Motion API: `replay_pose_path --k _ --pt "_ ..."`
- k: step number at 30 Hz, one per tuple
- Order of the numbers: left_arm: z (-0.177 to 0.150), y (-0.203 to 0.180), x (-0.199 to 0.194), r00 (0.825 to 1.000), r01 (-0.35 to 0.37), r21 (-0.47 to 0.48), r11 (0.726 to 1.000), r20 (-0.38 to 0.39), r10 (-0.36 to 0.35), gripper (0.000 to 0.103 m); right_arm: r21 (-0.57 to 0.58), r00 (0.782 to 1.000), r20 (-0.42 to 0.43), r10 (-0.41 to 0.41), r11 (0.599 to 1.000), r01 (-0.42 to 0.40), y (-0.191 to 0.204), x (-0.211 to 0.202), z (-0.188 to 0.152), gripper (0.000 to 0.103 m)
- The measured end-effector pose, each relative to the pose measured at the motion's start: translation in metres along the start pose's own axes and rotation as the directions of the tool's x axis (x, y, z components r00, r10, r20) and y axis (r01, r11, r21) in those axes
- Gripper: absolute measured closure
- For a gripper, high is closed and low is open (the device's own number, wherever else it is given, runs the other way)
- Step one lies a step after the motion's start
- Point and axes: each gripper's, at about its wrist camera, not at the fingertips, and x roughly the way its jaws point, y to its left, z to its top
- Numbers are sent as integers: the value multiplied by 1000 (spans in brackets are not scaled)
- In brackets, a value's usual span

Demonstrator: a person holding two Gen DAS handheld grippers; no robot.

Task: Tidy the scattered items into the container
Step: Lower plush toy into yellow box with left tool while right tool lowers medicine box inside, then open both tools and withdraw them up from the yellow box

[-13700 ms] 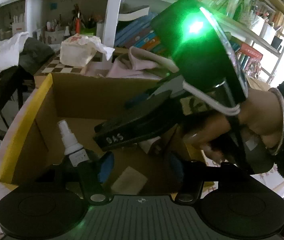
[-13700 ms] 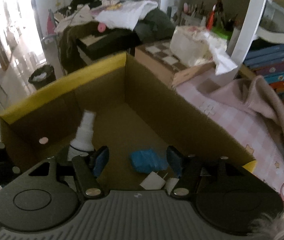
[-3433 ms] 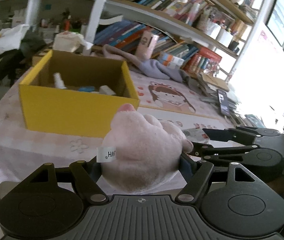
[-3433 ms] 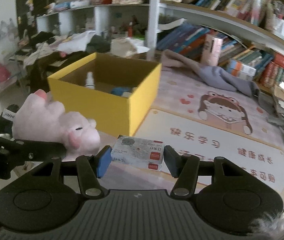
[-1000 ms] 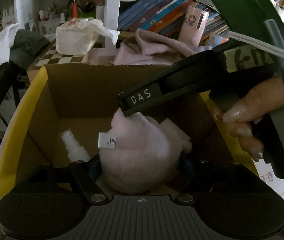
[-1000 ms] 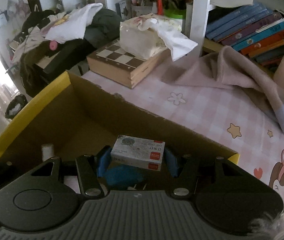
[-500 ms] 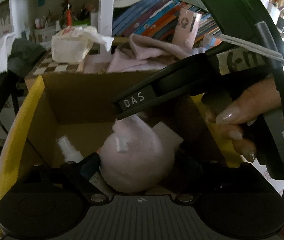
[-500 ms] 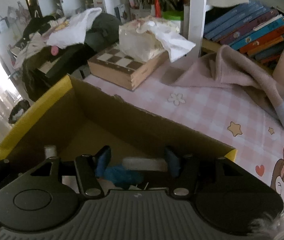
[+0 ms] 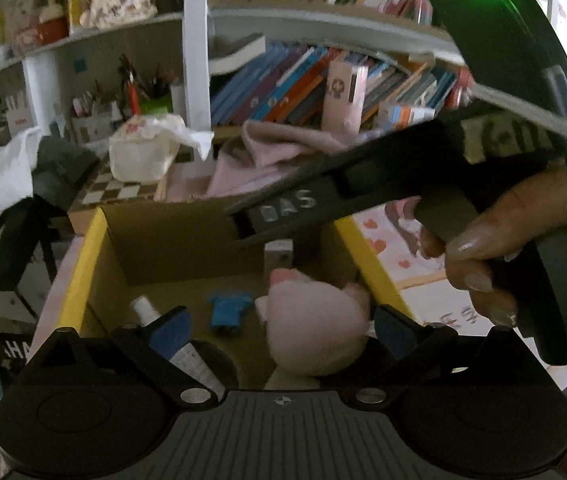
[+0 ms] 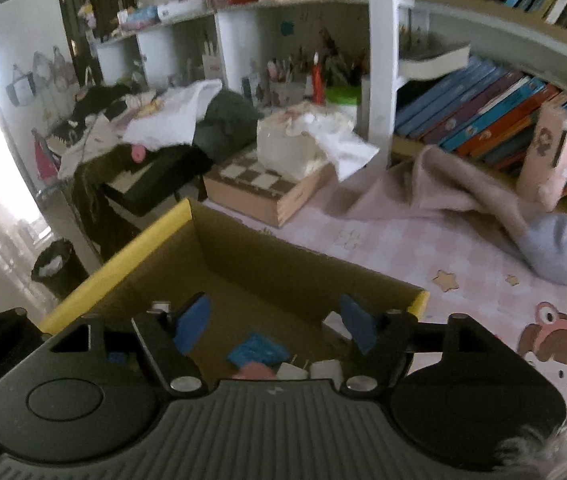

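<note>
Inside yellow box (image 9: 83,264): we see pink plush pig (image 9: 315,328), spray bottle (image 9: 145,308), blue item (image 9: 225,314). Left claw (image 9: 279,328), right claw (image 10: 275,326) opening, empty. Leftovers on table (image 10: 383,248): cannot tell.

Container (image 9: 83,268): yellow outside and along the rim, plain brown cardboard inside. Plush toy (image 9: 315,320) within it: pale pink. Crumpled item (image 9: 227,312) on the box floor: blue, possibly cloth; view too dim to confirm. Spray bottle (image 9: 145,308): white. Gripper pads (image 10: 193,322): blue on black frames. Tablecloth (image 10: 403,248): pink checks with stars. Board box (image 10: 263,188): brown-and-cream chequered.
</note>
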Motion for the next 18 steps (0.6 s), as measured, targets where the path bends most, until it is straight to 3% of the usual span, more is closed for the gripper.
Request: replay_pose_path --k 10,18 --pt "-10 -2 -63 991 -20 -37 999 130 24 3 28 990 115 -84 996 81 -2 -75 -31 25" --pt "-31 -5 -97 979 -60 -63 996 190 71 3 1 970 203 -136 990 139 18 -126 -57 21"
